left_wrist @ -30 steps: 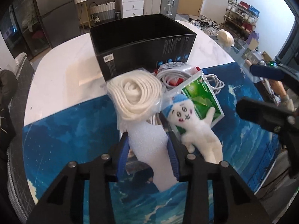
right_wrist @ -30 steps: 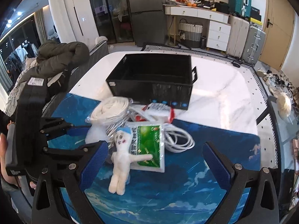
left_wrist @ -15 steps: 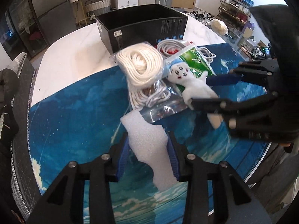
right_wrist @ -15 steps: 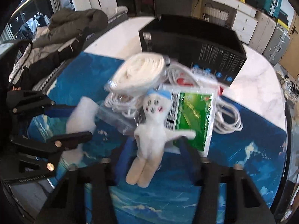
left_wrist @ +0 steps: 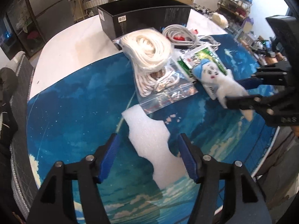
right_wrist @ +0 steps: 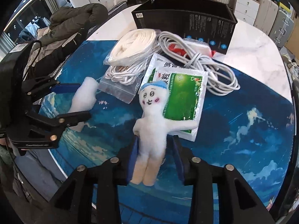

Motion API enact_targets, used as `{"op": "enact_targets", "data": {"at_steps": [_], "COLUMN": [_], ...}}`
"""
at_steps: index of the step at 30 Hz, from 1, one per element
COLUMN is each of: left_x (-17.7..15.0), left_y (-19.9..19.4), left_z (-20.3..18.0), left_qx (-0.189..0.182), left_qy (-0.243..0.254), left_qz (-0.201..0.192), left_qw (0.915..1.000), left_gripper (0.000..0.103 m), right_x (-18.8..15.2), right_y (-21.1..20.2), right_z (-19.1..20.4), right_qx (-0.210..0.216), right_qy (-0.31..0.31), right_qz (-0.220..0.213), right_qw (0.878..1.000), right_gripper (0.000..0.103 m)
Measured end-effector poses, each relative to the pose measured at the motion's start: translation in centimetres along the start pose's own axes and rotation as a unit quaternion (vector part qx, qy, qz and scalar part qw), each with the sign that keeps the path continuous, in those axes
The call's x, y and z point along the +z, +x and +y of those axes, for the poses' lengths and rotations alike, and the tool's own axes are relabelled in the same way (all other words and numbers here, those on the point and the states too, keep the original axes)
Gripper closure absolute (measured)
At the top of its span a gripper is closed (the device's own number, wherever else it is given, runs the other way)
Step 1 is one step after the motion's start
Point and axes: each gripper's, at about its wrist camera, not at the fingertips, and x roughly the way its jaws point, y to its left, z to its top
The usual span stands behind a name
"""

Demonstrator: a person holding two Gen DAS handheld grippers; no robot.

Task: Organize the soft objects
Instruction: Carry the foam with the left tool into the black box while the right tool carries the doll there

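Note:
A white foam piece (left_wrist: 153,141) lies on the blue mat between the fingers of my left gripper (left_wrist: 147,140), which is open with gaps on both sides of the foam. It also shows in the right wrist view (right_wrist: 82,100). A white plush doll with a blue cap (right_wrist: 151,119) lies between the fingers of my right gripper (right_wrist: 154,143), which stands open around its body and legs. The doll also shows in the left wrist view (left_wrist: 220,82), with the right gripper (left_wrist: 241,91) around it.
A black open box (right_wrist: 185,15) stands at the back on the white table. In front of it lie a bagged white rope coil (left_wrist: 149,50), a white cable bundle (right_wrist: 201,59) and a green sachet (right_wrist: 179,97). A dark jacket (right_wrist: 74,18) lies on a chair at left.
My left gripper pulled the foam back from the pile and opened, leaving it on the mat. My right gripper came in from the right and closed in around the plush doll.

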Motion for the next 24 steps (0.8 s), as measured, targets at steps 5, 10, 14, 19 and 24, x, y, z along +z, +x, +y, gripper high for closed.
{"op": "enact_targets", "data": {"at_steps": [5, 10, 14, 19, 24], "left_x": [0.8, 1.1, 1.3, 1.7, 1.6], "left_y": [0.4, -0.1, -0.6, -2.9, -7.3], "left_z": [-0.7, -0.9, -0.7, -1.2, -1.8], "left_qx": [0.009, 0.019, 0.021, 0.041, 0.070], "left_qy": [0.006, 0.011, 0.003, 0.013, 0.030], "left_qz": [-0.003, -0.017, -0.027, -0.081, -0.206], "left_qw": [0.9999, 0.9996, 0.9994, 0.9958, 0.9755], "left_gripper": [0.065, 0.065, 0.065, 0.065, 0.065], "right_x": [0.2, -0.2, -0.6, -0.7, -1.2], "right_y": [0.6, -0.7, -2.7, -6.0, -10.2], "right_z": [1.2, 1.1, 0.6, 0.9, 2.1], "right_qx": [-0.018, -0.017, -0.005, 0.000, -0.044], "right_qy": [-0.027, -0.030, -0.022, -0.023, -0.048], "right_qz": [-0.005, -0.023, -0.044, -0.110, -0.245], "right_qw": [0.999, 0.999, 0.999, 0.994, 0.967], "right_gripper": [0.080, 0.080, 0.080, 0.080, 0.080]}}
